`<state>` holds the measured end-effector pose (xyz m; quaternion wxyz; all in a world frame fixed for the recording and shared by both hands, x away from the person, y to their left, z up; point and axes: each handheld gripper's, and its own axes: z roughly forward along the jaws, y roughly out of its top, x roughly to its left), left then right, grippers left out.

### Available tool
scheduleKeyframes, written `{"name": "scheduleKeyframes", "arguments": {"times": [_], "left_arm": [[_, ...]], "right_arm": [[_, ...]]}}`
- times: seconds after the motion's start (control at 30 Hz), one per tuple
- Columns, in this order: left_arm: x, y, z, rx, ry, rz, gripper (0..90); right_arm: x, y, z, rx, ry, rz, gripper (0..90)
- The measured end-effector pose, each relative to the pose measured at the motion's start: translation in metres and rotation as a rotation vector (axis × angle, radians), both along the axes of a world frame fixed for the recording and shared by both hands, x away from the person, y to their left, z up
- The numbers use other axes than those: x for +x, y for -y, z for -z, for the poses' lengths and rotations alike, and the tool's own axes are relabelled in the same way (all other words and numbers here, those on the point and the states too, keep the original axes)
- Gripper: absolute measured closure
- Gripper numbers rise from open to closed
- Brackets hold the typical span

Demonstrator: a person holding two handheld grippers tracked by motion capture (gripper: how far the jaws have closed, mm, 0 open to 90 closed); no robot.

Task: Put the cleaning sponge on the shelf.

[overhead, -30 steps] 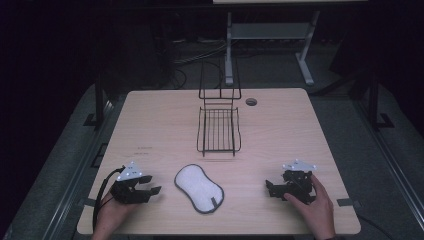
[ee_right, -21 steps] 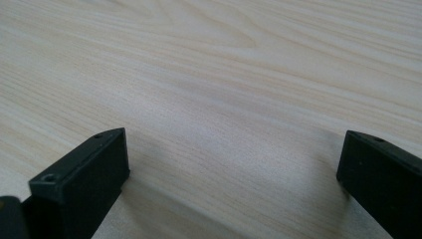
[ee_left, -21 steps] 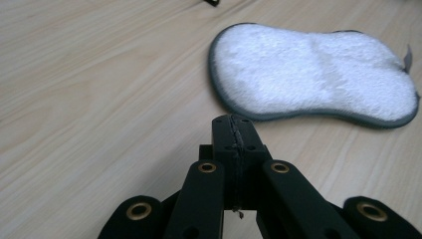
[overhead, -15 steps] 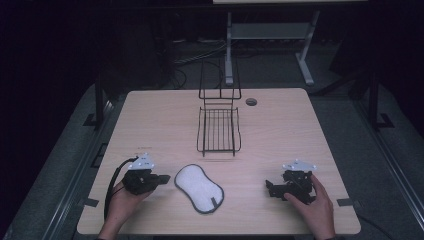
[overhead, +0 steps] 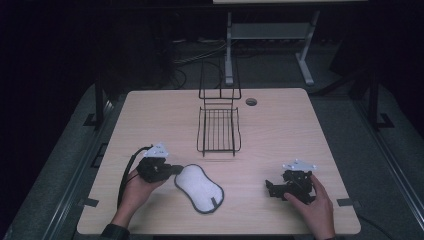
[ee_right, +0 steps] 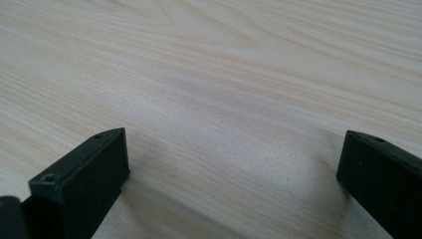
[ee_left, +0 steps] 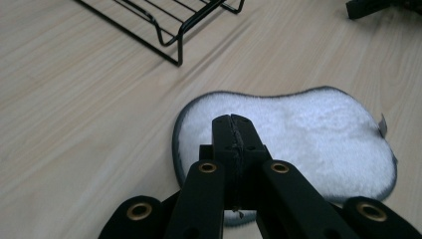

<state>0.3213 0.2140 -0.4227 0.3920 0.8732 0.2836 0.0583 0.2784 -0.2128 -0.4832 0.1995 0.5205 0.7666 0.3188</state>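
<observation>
High view: my left gripper (overhead: 172, 169) sits at the left end of the white peanut-shaped pad (overhead: 199, 188), its tips at the pad's grey-bound rim. The pad lies flat on the wooden table (overhead: 280, 135), near the front edge and left of centre. My right gripper (overhead: 274, 187) rests on the table to the right, well apart from the pad, under my right hand (overhead: 311, 202). A black wire rack (overhead: 218, 131) stands at the table's middle, beyond the pad. From this height I cannot tell how either pair of jaws stands.

Left gripper view: my two black jaws are pressed together, pad faces meeting with nothing between them. They have just been closing. The tips (ee_left: 233, 130) hang over the fleecy white surface of the pad (ee_left: 308, 134), close to its near rim; whether they touch it I cannot tell. The pad's small side tab shows at the right edge. A corner of the wire rack (ee_left: 169, 30) is at the top, and the tip of my other gripper (ee_left: 370, 6) at the top right.

Right gripper view: my jaws stand spread wide, one at each lower corner, over bare table grain (ee_right: 224, 74). Nothing lies between them.
</observation>
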Motion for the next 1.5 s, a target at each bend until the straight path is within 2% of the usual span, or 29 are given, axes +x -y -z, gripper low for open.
{"name": "scheduleKeyframes", "arguments": {"times": [0.03, 0.33, 0.7, 1.13, 1.5], "left_arm": [[0.004, 0.006, 0.002, -0.002, 0.000, 0.009, 89.8], [0.018, 0.023, 0.010, 0.024, -0.014, 0.024, 89.8], [0.024, 0.025, 0.023, 0.075, -0.037, 0.009, 89.8], [0.014, 0.013, 0.023, 0.080, -0.034, -0.003, 89.8], [-0.007, -0.009, 0.023, 0.077, -0.046, -0.028, 89.8]], "right_arm": [[0.000, 0.000, 0.000, 0.000, 0.001, -0.001, 0.0], [0.000, 0.000, 0.000, 0.000, 0.001, -0.002, 0.0], [0.000, 0.000, 0.000, 0.000, 0.000, -0.001, 0.0], [0.000, 0.000, 0.000, 0.000, 0.000, -0.002, 0.0], [0.000, 0.000, 0.000, 0.000, 0.000, 0.000, 0.0]]}}
